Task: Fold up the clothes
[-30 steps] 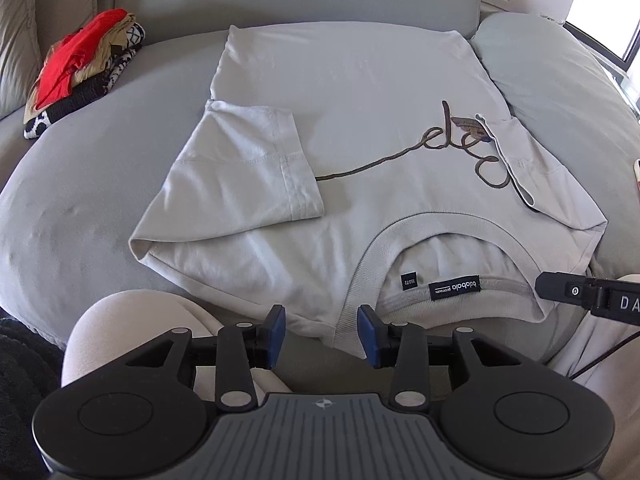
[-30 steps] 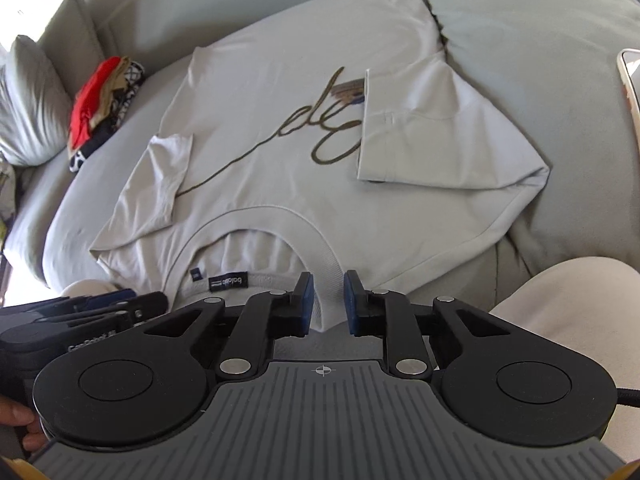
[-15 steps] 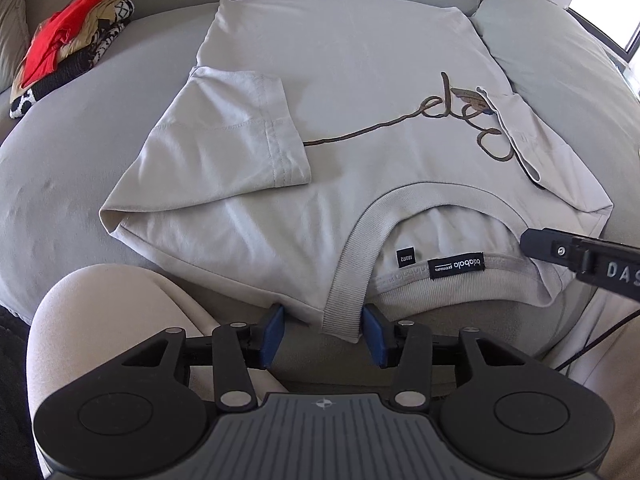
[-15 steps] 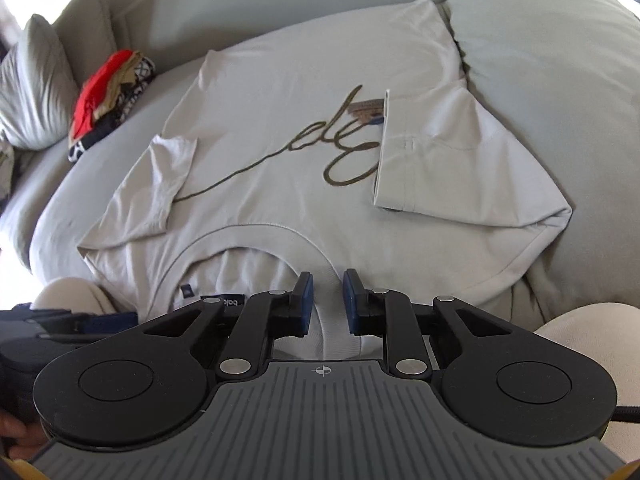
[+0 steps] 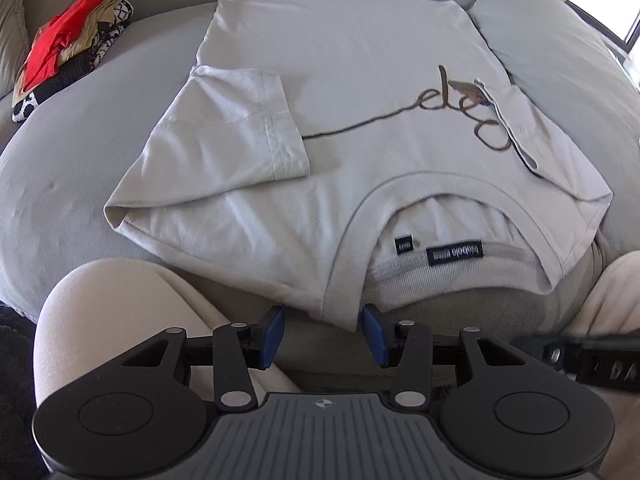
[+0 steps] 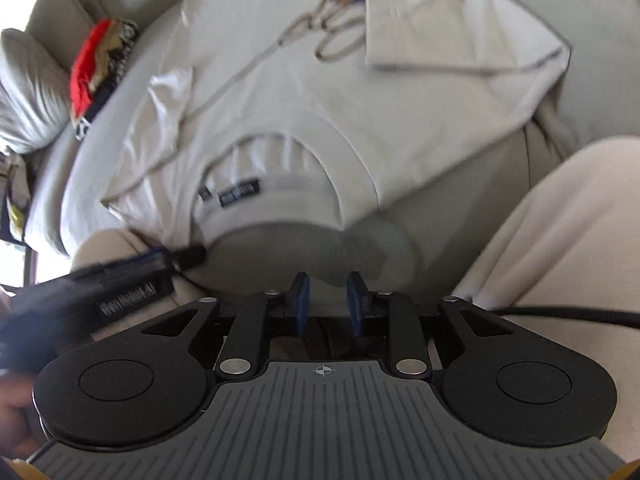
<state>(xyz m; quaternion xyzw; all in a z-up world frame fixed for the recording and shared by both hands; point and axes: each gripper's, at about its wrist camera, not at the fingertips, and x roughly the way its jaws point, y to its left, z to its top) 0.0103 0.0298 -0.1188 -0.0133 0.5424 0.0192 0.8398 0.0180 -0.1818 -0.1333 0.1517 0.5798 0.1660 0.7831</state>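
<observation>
While my left hand-held gripper [image 5: 323,334] gapes just below the shirt [image 5: 340,120] collar [image 5: 340,280], centre frame, my right hand-held gripper [image 6: 328,304], also parted, hangs farther back.

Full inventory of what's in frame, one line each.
T-shirt: 1, pale grey, flat on the sofa, both sleeves folded in, collar nearest the grippers.
Clothes pile: 1, red, tan and black-and-white, far left of the seat.
Cushion: 1, grey, beside the pile.
Sofa: 1, grey, under everything.
Legs: 2, cream trousers, at the sofa's near edge.
Left gripper: 1, black with blue pads, open, collar edge between its fingers.
Right gripper: 1, same, open, holding nothing.
</observation>
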